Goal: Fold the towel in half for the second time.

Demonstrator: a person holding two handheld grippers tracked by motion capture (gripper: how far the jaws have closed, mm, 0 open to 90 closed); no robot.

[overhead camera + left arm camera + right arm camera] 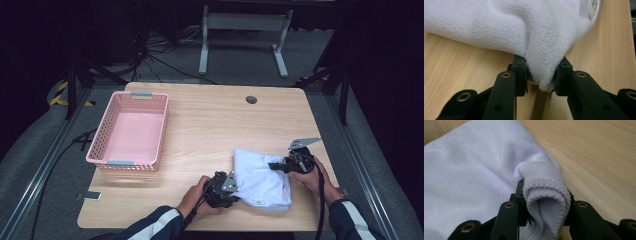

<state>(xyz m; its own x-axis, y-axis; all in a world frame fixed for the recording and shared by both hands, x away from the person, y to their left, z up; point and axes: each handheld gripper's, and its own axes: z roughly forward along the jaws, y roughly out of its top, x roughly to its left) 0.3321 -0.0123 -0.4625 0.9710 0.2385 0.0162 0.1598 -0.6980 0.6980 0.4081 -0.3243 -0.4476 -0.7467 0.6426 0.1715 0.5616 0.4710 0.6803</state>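
— White terry, folded: is that the cloth (261, 177) on the tabletop (215, 125)?

— Yes. It lies on the near right part of the wood, with a small label at its near edge. Both hand-held grippers are on it.

— How does the left hand-held gripper (226, 189) stand?

— At the cloth's near left corner. In the left gripper view, the left hand-held gripper (540, 76) is clamped on a bunched fold of the cloth (524, 30); the pads press into the pile from both sides and the tip of the fold hangs between them, just above the wood.

— And the right hand-held gripper (277, 166)?

— At the cloth's right edge, its jaws pointing left. The right gripper view shows the right hand-held gripper (545, 205) pinching a rolled hem of the cloth (474, 175), the stitched edge curling up between the jaws.

— Anything else on the tabletop?

— A pink basket (112, 161) at the left, well apart from the cloth, and a round grey cap (251, 99) near the far edge.

— Is the cloth lifted?

— Most of it rests on the wood; the gripped parts are gathered up.
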